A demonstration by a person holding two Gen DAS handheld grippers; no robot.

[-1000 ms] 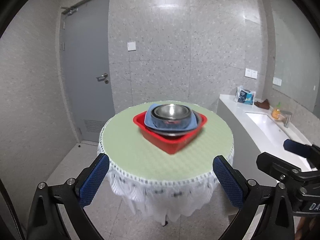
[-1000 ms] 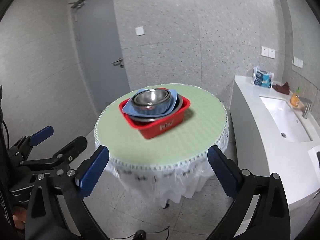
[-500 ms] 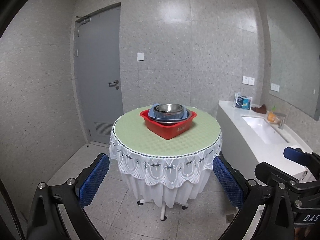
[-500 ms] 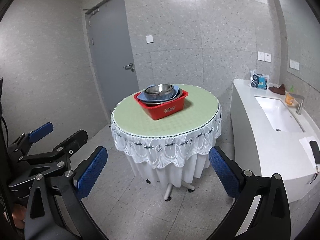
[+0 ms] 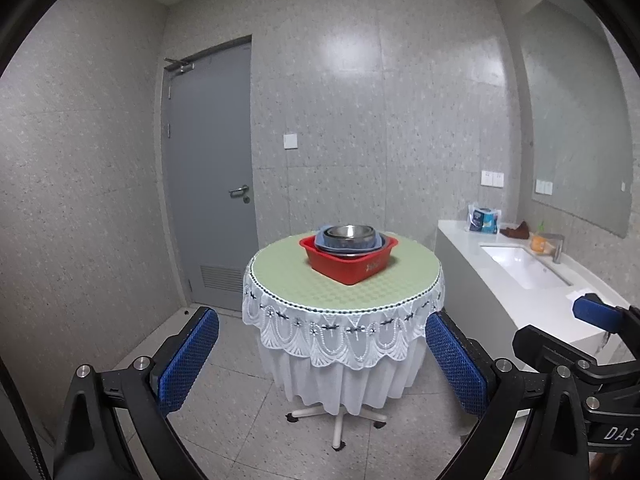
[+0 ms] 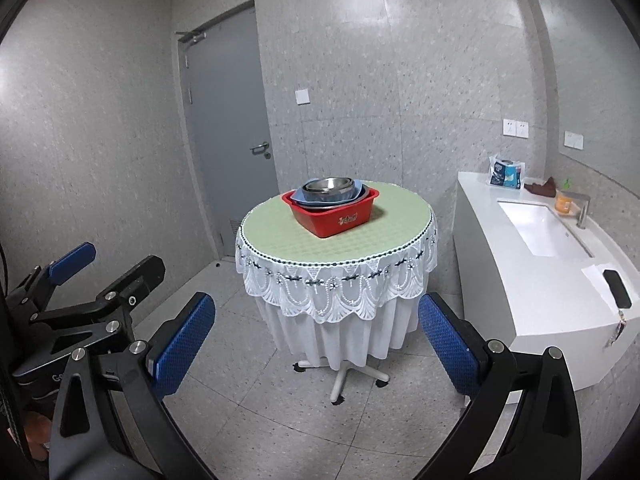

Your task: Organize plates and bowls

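Left wrist view: the left gripper [image 5: 322,360] has its jaws wide apart and empty, blue pads [image 5: 188,360] at 8 and 4 o'clock. Between them, toward 12 o'clock, stands the round table [image 5: 288,276] with a green top and white lace skirt on a wheeled foot. A red tub [image 5: 352,270] sits on the far half of the top, well in from the edge all round; nested in it are a blue plate [image 5: 324,242] and steel bowls [image 5: 350,233]. Open tiled floor [image 5: 224,412] lies between the gripper and the table. At 3 o'clock a white counter [image 5: 500,280] with a sink runs close beside the table, leaving a narrow gap. A grey door [image 5: 212,184] fills 10 o'clock. The right gripper's body shows at 4 o'clock.

Right wrist view: the right gripper [image 6: 314,344] also has its jaws spread, nothing between them. The table sits at 12 o'clock, the tub on its far half, the counter at 2 to 3 o'clock, floor open in front. The left gripper shows at 8 o'clock.

A second ago both cameras hung just over the table's near rim, with the tub filling the centre; both grippers have since drawn back and the whole table, foot included, is in view. The tub and its stack have not moved.
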